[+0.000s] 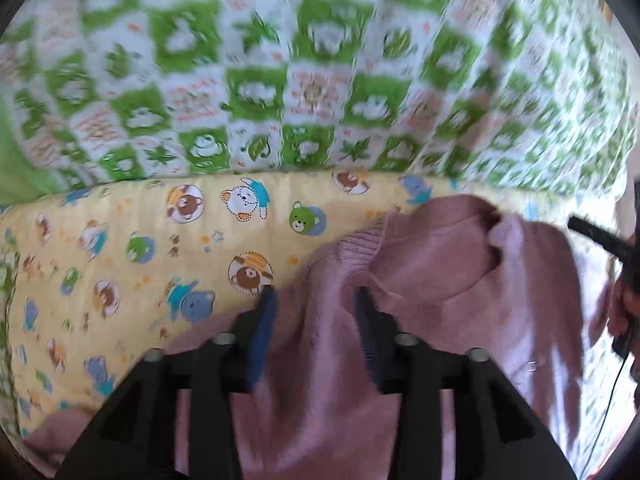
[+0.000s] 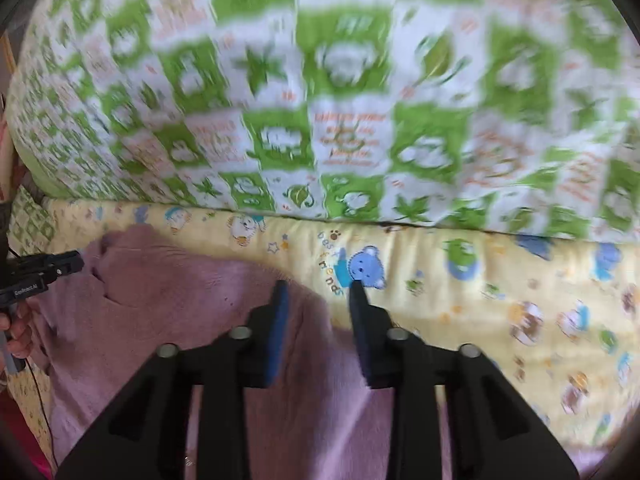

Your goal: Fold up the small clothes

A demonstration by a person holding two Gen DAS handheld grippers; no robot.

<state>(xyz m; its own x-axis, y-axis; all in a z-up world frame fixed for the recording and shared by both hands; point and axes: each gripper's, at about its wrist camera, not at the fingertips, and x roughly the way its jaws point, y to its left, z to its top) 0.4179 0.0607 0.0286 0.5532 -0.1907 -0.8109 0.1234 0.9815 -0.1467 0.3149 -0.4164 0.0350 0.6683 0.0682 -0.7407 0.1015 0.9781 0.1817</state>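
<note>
A small pink knitted sweater (image 1: 440, 272) lies on a yellow bear-print sheet (image 1: 120, 248). My left gripper (image 1: 316, 300) is open, its fingers astride a raised fold at the sweater's left shoulder. The sweater also shows in the right wrist view (image 2: 168, 288). My right gripper (image 2: 318, 292) is open over the sweater's right edge, its left finger over the knit and its right finger over the sheet (image 2: 500, 280). Each gripper shows at the edge of the other's view: the right gripper (image 1: 600, 240) and the left gripper (image 2: 44, 268).
A thick green-and-white patterned quilt (image 1: 320, 80) is piled along the far side of the sheet, and also fills the upper half of the right wrist view (image 2: 340, 100). A thin black cable (image 1: 612, 400) hangs at the right.
</note>
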